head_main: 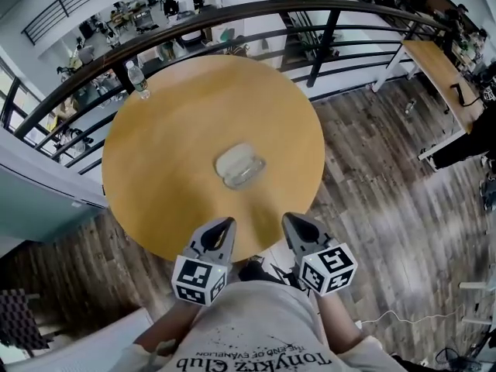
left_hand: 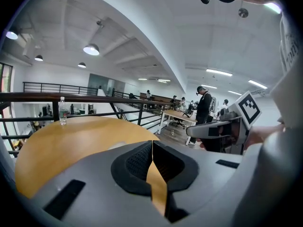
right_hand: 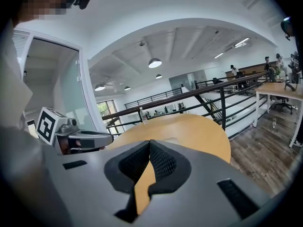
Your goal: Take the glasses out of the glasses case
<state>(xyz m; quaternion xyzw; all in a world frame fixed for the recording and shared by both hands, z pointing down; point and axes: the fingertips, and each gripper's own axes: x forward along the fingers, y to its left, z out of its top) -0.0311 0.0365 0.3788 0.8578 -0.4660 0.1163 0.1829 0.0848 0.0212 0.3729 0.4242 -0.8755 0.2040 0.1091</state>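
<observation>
A pale translucent glasses case (head_main: pixel 239 167) lies closed at the middle of the round wooden table (head_main: pixel 163 153). Both grippers hover at the table's near edge, well short of the case. My left gripper (head_main: pixel 226 223) is shut with nothing in it, its jaws touching at the tips (left_hand: pixel 152 142). My right gripper (head_main: pixel 288 219) is likewise shut and empty (right_hand: pixel 150 142). Only a pale sliver of the case (left_hand: pixel 116 145) shows over the left jaws, and another sliver of the case (right_hand: pixel 173 139) over the right jaws. No glasses are visible.
A clear water bottle (head_main: pixel 138 80) stands at the table's far left edge, close to a dark railing (head_main: pixel 325 37) that curves round the table. A wooden desk (head_main: pixel 438 68) stands at the far right on the plank floor. People stand in the distance.
</observation>
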